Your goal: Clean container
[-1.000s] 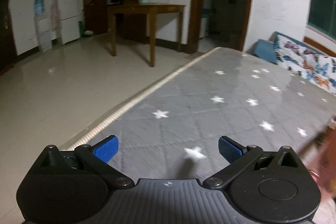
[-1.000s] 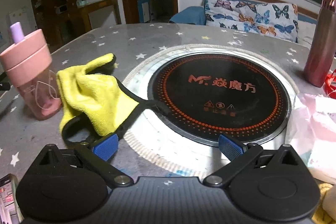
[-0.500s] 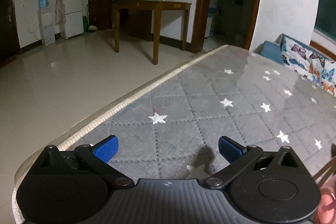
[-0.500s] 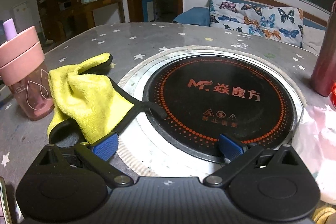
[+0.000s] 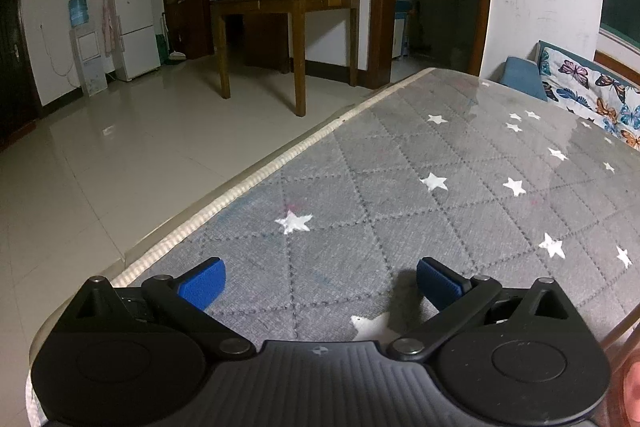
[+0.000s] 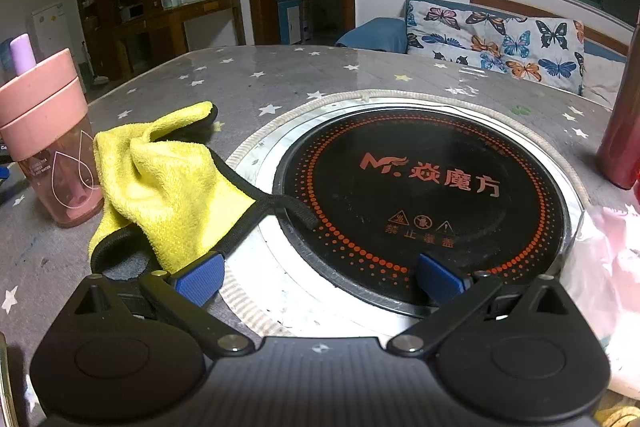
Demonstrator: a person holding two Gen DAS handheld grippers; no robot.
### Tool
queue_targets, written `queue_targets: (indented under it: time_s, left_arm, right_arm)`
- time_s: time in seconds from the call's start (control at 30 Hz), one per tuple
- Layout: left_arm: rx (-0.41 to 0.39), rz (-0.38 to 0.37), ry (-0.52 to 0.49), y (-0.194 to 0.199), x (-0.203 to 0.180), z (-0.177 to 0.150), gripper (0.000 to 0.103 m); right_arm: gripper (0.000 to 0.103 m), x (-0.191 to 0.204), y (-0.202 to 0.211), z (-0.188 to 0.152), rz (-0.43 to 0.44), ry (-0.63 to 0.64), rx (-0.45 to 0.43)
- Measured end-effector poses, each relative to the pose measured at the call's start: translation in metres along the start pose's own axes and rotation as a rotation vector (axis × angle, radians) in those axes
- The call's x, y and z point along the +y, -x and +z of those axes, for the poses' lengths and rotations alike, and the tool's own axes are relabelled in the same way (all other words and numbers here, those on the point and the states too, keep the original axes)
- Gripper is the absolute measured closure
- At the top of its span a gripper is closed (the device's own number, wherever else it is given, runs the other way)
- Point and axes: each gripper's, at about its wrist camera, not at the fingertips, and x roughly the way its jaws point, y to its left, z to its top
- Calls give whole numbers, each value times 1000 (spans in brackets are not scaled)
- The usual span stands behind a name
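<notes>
A pink see-through cup with a pink lid (image 6: 52, 143) stands upright at the left of the right wrist view. A yellow cloth with black trim (image 6: 164, 183) lies crumpled just right of it, its edge over the rim of the round black hob (image 6: 420, 203). My right gripper (image 6: 318, 277) is open and empty, low over the hob's near rim, its left finger beside the cloth. My left gripper (image 5: 318, 281) is open and empty over the grey starred table cover (image 5: 440, 195). A pink blur (image 5: 632, 383) shows at the bottom right edge of the left wrist view.
A dark red metal bottle (image 6: 622, 131) stands at the far right. A pink-white plastic bag (image 6: 604, 275) lies at the near right. The table's left edge (image 5: 256, 179) drops to a tiled floor. A butterfly-print cushion (image 6: 500, 43) lies behind the table.
My left gripper has swung left and back, so the pink cup has slid almost out of its view. My right gripper has moved forward and lower toward the cloth and hob.
</notes>
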Motion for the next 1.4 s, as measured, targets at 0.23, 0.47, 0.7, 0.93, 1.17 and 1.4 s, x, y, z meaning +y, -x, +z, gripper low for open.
queue_targets:
  time_s: [0.23,0.47,0.7,0.93,1.17,1.4]
  left_arm:
    - [1,-1,1,-3,2,2,0]
    - [0,0,0,-5,0,2,0]
    - [0,-1,0,-5,0,2,0]
    - [0,-1,1,-5,1,3,0]
    - [0,-1,0,-4,1,3,0]
    - [0,-1,1,-4,1,3,0]
  right_arm:
    - [0,1,0,0,-3,3,-2]
    - [0,0,-1,-1,-2,3,-3]
    - [0,0,-2,0,-3,4,-3]
    - [0,0,-2,-1,-3,4,-3]
    - [0,0,-2,0,-2,3,-3]
    - [0,-1,-2,0,-1,2,-4]
